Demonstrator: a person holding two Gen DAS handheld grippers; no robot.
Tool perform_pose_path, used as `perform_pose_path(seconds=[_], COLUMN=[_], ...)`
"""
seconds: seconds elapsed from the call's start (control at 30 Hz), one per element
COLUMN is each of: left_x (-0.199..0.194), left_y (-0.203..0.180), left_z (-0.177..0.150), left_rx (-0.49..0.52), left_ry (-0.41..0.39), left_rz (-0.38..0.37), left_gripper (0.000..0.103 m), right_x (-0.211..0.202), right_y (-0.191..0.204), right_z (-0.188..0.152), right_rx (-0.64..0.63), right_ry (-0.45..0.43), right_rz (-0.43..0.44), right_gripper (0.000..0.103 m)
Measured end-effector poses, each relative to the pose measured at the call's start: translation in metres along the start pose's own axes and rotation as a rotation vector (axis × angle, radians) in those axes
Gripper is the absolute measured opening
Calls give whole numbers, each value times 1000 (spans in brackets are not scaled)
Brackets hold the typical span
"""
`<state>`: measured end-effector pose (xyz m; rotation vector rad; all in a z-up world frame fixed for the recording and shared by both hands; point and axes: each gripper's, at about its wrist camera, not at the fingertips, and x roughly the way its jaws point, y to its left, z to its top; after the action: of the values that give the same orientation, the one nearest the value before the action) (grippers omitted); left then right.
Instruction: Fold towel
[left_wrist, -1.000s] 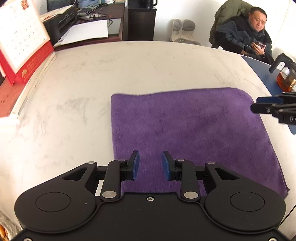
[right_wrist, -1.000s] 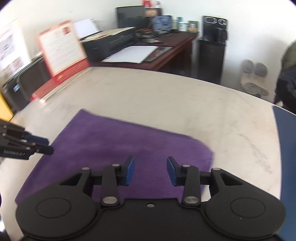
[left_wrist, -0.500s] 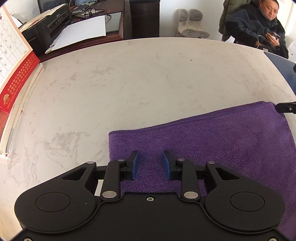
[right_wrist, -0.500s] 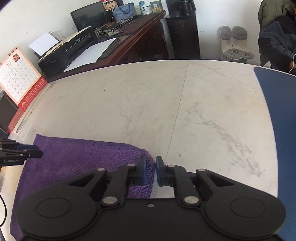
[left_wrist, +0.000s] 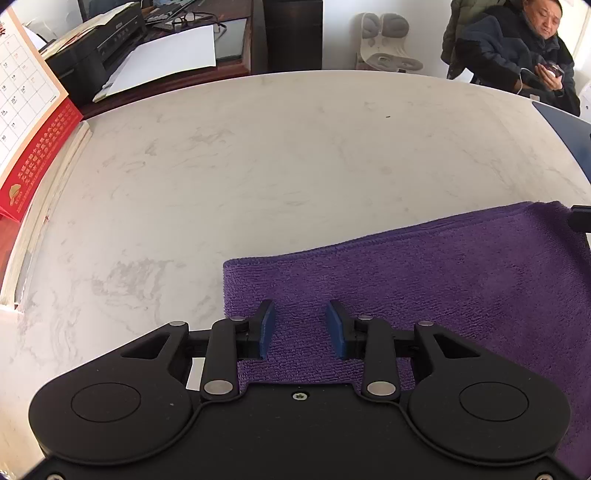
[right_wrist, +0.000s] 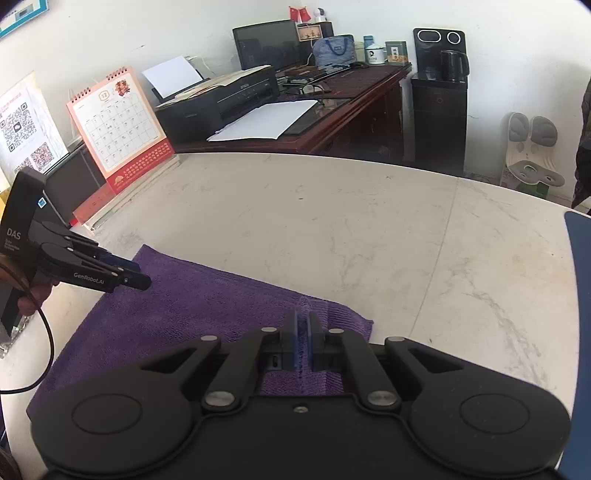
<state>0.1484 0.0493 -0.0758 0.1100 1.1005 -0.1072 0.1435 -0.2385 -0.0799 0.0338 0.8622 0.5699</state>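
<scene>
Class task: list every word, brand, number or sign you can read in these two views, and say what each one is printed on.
"DAS": body of the left hand-held gripper.
"GenRobot.AI": its finger.
"12": top of the calendar; its date grid and red band are too small to read.
QR codes: wall poster; its text is blurred.
Printer badge, tin label: unreadable.

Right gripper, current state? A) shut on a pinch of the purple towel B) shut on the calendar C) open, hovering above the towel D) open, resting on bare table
A: in the right wrist view the right gripper has its blue pads closed together with a raised ridge of the purple towel caught between them, near the towel's far corner.
</scene>
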Motion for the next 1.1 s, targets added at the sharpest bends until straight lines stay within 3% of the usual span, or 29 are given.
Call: perform_pose_path(seconds=[0.5, 0.7, 0.83, 0.9, 0.97, 1.03, 1.1], left_x=[-4, -4, -3, -3, -3, -4, -6], left_y=[1, 3, 4, 5, 5, 6, 9], left_z=[-2, -3, -3, -3, -4, -5, -6], left_rx=[1, 0, 4, 0, -2, -8, -21], left_ry=[10, 13, 12, 11, 10, 6, 3], left_rz=[21, 16, 15, 13, 12, 10, 7], left_gripper=[31, 32, 33, 33, 33, 33, 33], right_x=[7, 3, 8, 10, 12, 14, 8], right_y=[-26, -25, -23, -22, -18, -14, -8], right_z=[-9, -12, -12, -11, -10, -8, -3], right_rx=[116, 130, 117, 100, 74, 40, 52], right_ry=[34, 24, 28, 24, 32, 43, 40], right_rz=[-45, -12, -11, -16, -35, -60, 6], right_gripper=[8, 22, 23, 22, 5, 4, 3])
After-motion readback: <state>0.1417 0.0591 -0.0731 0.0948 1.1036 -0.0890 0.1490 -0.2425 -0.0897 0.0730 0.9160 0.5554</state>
